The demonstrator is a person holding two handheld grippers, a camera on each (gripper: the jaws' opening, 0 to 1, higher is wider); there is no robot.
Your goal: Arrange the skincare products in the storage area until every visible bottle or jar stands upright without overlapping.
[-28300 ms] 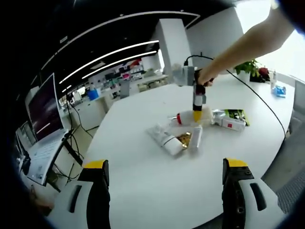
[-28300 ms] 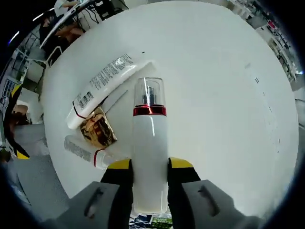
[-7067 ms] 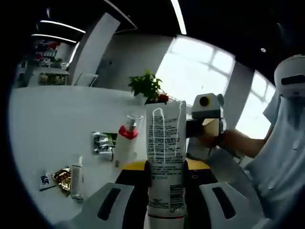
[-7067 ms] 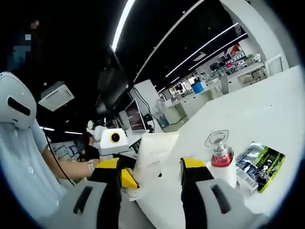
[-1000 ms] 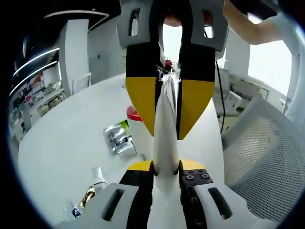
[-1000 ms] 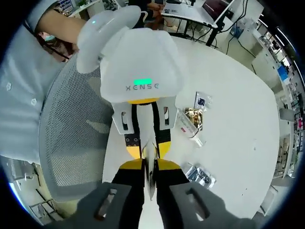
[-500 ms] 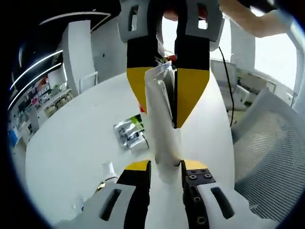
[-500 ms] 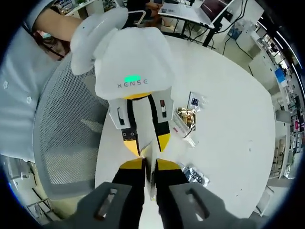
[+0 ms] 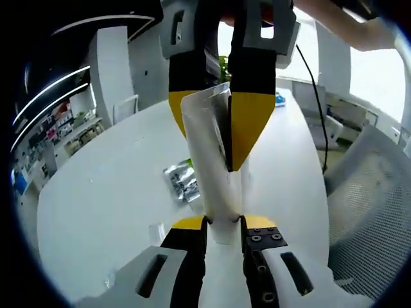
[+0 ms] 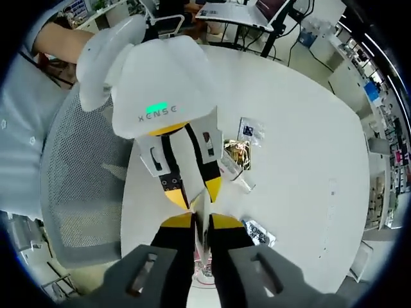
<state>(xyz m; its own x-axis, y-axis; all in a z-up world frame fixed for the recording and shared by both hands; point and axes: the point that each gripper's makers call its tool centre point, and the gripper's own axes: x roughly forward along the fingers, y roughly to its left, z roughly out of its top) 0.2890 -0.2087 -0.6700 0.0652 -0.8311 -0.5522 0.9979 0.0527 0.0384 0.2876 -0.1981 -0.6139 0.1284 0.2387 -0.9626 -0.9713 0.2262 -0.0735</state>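
Observation:
A white squeeze tube (image 9: 209,167) is held in the air between both grippers, above the white table (image 9: 109,192). My left gripper (image 9: 223,224) is shut on its lower body. My right gripper (image 9: 215,147) comes down from the top of the left gripper view and is shut on the flat crimped end. In the right gripper view the tube (image 10: 200,206) shows edge-on as a thin sliver. There my right gripper (image 10: 200,221) pinches it, and the left gripper (image 10: 192,192) with its white housing grips it from above.
On the table lie a silver foil packet (image 9: 183,183) (image 10: 260,232), a small clear tube (image 10: 237,174), a gold sachet (image 10: 234,154) and a small square sachet (image 10: 250,130). A grey mesh chair (image 10: 83,192) (image 9: 372,192) stands at the table's edge. A person's arm (image 10: 61,29) holds the left gripper.
Both grippers stay shut on the tube. The tube has twisted a little, so its crimped end faces the left gripper view more broadly. Both cameras have shifted slightly over the table.

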